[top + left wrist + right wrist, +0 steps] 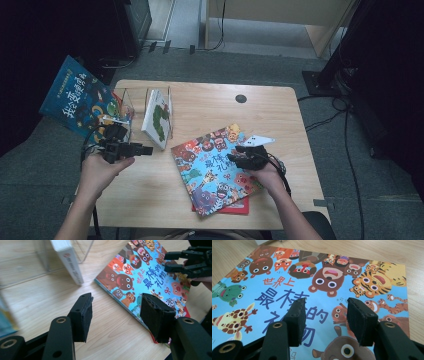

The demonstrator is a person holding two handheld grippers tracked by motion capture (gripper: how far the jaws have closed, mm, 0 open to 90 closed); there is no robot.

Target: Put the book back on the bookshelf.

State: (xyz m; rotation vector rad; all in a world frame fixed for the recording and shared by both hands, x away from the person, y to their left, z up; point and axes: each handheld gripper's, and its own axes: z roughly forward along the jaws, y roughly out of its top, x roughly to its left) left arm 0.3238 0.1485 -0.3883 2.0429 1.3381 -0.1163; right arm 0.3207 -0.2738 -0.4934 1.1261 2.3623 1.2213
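Bench (210,107): pale wood, carrying every item below.

Blue book (214,167): animal-cover picture book, flat on the near right of the bench, lying over a red book (235,209) whose edge shows at its near side. This is the book in hand; in the right gripper view the cover (319,282) lies directly under the jaws.

Second blue book (80,97): far left, overhanging the bench edge, apparently beside or in the rack.

White book (157,117): upright and leaning in the clear rack (131,100), left of centre.

White card (260,140): small, just past the blue book's far right corner.

Progress, as judged: the work looks like shelving books in the rack. One book, perhaps two, is in place; the blue book and the red one beneath are still flat, not yet gripped or lifted.

Right tool (246,154): over the blue book's right part, jaws moderately apart, holding nothing; whether the pads touch the cover cannot be told.

Left tool (131,149): near left, close to the rack, aimed toward the blue book, jaws wide apart (115,315), empty.
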